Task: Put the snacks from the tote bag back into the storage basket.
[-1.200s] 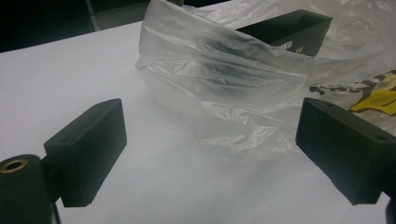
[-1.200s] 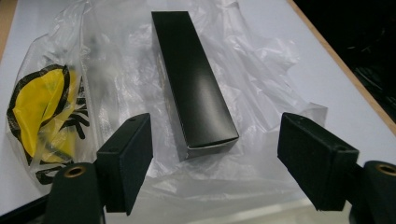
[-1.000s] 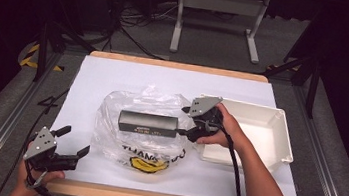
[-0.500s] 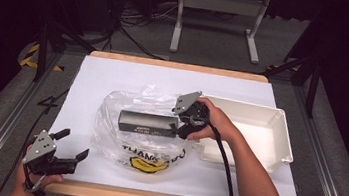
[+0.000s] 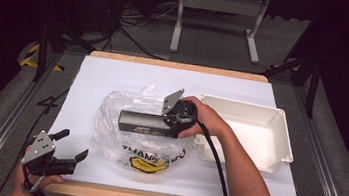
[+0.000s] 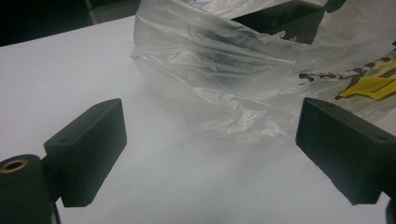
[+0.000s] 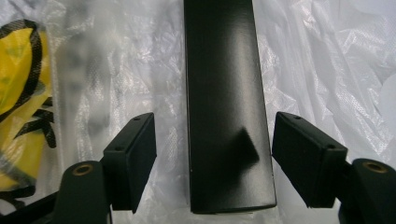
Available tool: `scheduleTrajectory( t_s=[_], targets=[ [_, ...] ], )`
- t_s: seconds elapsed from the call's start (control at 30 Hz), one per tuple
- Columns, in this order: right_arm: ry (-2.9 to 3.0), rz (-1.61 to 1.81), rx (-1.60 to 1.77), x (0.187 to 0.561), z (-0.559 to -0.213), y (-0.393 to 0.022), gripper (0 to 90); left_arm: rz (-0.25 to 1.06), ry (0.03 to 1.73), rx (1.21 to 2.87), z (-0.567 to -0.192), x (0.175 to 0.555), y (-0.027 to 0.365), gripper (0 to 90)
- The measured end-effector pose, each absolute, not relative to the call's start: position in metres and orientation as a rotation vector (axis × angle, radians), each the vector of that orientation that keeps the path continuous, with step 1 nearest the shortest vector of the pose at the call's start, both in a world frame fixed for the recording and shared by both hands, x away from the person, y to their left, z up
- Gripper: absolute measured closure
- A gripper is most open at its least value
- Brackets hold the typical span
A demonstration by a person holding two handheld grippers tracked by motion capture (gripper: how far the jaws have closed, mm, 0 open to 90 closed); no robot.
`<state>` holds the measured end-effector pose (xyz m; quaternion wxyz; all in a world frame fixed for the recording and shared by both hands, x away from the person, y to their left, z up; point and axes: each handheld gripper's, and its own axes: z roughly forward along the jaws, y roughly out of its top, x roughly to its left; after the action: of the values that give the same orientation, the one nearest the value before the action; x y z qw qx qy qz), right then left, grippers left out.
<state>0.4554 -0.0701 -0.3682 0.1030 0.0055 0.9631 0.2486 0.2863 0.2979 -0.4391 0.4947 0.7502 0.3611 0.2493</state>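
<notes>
A long black box (image 5: 144,123) lies on a crumpled clear plastic bag (image 5: 121,144) with yellow and black print, mid-table. My right gripper (image 5: 173,124) sits at the box's right end. In the right gripper view its jaws straddle the box (image 7: 224,116) with a gap on each side. They have just been closing, and the pads are clear of the box. My right gripper (image 7: 217,135) is open. My left gripper (image 5: 73,144) stands open near the front left corner. In the left gripper view, my left gripper (image 6: 210,135) faces the bag (image 6: 224,79), nothing between its jaws.
A white plastic tray (image 5: 283,136) stands to the right of the bag, close behind my right hand. A white sheet (image 5: 115,73) covers the wooden table. Dark floor, cables and a stand's legs lie beyond the far edge.
My right gripper has moved left from the tray's edge to the right end of the black box and tipped down over it. The left gripper has stayed put.
</notes>
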Motion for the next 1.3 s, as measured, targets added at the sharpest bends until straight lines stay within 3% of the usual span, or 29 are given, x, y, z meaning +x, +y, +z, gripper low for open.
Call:
scheduleTrajectory(
  t_s=[0.77, 1.3],
  targets=[
    [2.916, 0.564, 0.057, 0.476, -0.382, -0.061, 31.2, 0.588, 0.87, 1.826, -0.44, 0.287, 0.298, 9.7],
    [2.966, 0.473, -0.002, 0.474, -0.387, -0.055, 40.9, 0.569, 0.853, 1.819, -0.441, 0.288, 0.299, 9.7]
  ],
)
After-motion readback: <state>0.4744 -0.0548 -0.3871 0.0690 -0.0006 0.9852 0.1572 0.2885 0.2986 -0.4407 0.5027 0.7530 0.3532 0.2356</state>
